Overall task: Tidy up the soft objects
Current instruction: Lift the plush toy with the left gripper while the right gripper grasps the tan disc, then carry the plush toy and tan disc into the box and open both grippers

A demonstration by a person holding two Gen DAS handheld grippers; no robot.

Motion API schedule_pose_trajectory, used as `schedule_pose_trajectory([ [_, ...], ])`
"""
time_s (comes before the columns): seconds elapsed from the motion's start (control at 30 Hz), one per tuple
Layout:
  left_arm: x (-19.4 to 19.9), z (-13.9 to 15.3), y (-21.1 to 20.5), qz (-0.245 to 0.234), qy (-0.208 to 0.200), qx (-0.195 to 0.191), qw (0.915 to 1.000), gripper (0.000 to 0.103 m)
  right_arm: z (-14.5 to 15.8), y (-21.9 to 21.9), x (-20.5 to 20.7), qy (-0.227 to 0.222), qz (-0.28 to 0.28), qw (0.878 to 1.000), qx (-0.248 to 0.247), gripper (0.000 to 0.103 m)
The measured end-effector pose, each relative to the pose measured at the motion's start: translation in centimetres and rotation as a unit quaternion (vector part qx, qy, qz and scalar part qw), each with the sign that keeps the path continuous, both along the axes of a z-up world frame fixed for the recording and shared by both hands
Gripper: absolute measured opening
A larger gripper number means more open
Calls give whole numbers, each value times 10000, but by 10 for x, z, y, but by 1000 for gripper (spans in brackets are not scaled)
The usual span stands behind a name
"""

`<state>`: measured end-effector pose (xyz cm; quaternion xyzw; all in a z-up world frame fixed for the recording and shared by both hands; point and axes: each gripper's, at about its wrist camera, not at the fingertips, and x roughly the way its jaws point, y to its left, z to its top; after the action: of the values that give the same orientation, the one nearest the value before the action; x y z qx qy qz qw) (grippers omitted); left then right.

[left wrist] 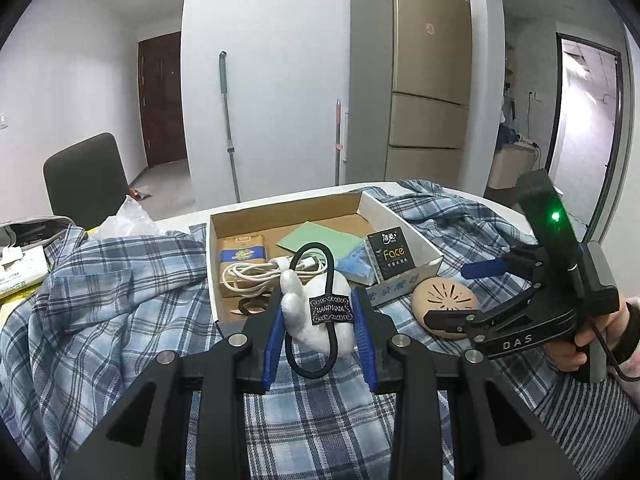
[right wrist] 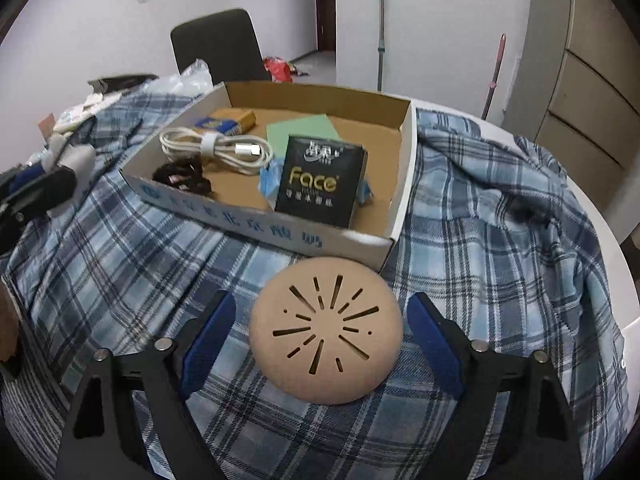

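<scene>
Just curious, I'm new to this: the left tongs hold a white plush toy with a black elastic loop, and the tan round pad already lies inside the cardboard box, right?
Not quite. The tan round pad lies on the plaid cloth outside the cardboard box, as the right wrist view shows.

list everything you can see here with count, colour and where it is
plush toy: 1, white with black elastic loop, between left gripper's pads
round pad: 1, tan, on shirt before box, between right gripper's open pads
cardboard box: 1, white outside, on shirt
tissue pack: 1, black, in box
cable: 1, white, in box
hair ties: black, in box
plaid shirt: 1, blue, over table
chair: 1, dark, beyond table
fridge: 1, gold, background
left gripper: shut on toy
right gripper: open
</scene>
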<state>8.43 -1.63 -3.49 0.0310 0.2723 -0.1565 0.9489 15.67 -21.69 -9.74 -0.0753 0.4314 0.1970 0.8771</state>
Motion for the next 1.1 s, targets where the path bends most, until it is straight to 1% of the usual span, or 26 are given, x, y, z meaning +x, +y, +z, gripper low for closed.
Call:
schedule_pose_trajectory([
  [0.17,0,0,0,14,-3,-25,10000,34,-10,5,4,212,7,9996,-183,82],
  [0.2,1,0,1,22,0,-34,10000,34,-11,5,4,225,3,9995,-210,81],
  [0.43,-1,1,1,51,-35,-20,10000,34,-11,4,5,226,-14,9993,-291,81],
  [0.63,-2,1,1,58,-49,-19,10000,34,-13,-1,10,389,-57,9992,-116,81],
  [0.97,-2,1,0,64,-41,-5,10000,34,-15,7,8,354,18,9989,-294,82],
  [1.1,-2,1,0,63,-31,-1,10000,34,-17,11,8,349,30,9983,-474,82],
])
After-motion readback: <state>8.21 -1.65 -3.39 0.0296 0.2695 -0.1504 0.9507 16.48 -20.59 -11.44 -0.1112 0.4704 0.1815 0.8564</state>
